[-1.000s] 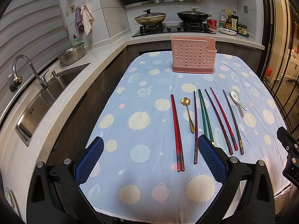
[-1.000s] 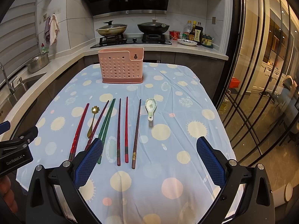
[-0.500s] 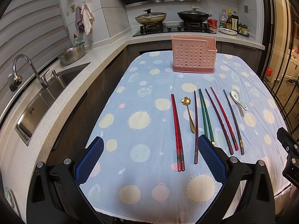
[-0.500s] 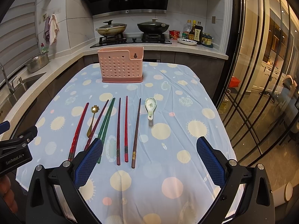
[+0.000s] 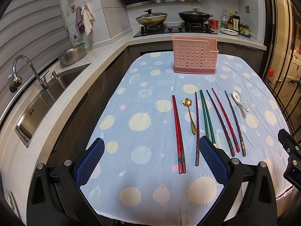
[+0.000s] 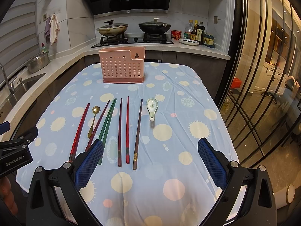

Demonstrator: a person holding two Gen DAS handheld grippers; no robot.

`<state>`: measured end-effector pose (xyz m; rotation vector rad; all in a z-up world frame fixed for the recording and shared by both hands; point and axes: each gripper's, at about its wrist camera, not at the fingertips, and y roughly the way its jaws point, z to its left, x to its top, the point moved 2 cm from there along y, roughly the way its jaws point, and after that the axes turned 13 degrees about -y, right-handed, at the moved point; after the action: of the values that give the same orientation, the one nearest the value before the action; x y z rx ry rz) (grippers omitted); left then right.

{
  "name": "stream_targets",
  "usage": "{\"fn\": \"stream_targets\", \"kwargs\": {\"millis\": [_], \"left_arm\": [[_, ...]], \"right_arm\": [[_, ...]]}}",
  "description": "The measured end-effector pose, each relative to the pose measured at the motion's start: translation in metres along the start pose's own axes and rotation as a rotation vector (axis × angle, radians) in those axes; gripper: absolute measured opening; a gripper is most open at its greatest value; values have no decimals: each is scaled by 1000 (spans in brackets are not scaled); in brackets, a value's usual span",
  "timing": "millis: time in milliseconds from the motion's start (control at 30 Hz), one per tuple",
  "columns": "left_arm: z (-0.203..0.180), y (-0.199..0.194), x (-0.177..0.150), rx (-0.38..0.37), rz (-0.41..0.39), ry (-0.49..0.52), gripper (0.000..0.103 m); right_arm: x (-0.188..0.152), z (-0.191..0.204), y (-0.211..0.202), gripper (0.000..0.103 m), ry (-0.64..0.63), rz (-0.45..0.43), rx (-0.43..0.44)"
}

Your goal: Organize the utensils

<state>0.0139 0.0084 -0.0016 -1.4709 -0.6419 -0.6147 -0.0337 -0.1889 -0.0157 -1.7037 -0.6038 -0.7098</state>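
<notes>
Pale blue tablecloth dotted with cream suns and pink circles — pink perforated utensil holder, green chopsticks, gold spoon, white floral-print ceramic spoon.

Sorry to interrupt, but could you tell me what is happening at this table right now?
A person holds a gripper in each hand above the near edge of a table with a blue dotted tablecloth. The left gripper and the right gripper both have their jaws wide open and hold nothing. Nothing is sorted yet: red, green and dark chopsticks, a gold flower-shaped spoon and a white ceramic soup spoon lie in a row on the cloth. The pink perforated utensil holder stands at the far end.
</notes>
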Motion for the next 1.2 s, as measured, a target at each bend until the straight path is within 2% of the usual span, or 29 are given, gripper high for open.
{"fn": "stream_targets", "kwargs": {"millis": [733,1200], "left_arm": [[-10,14,-6,-15,15,7,96],[-5,91,-19,-19,170,-15,96]], "right_arm": [[0,0,7,96,5,12,5],[-16,-9,72,95,43,105,3]]}}
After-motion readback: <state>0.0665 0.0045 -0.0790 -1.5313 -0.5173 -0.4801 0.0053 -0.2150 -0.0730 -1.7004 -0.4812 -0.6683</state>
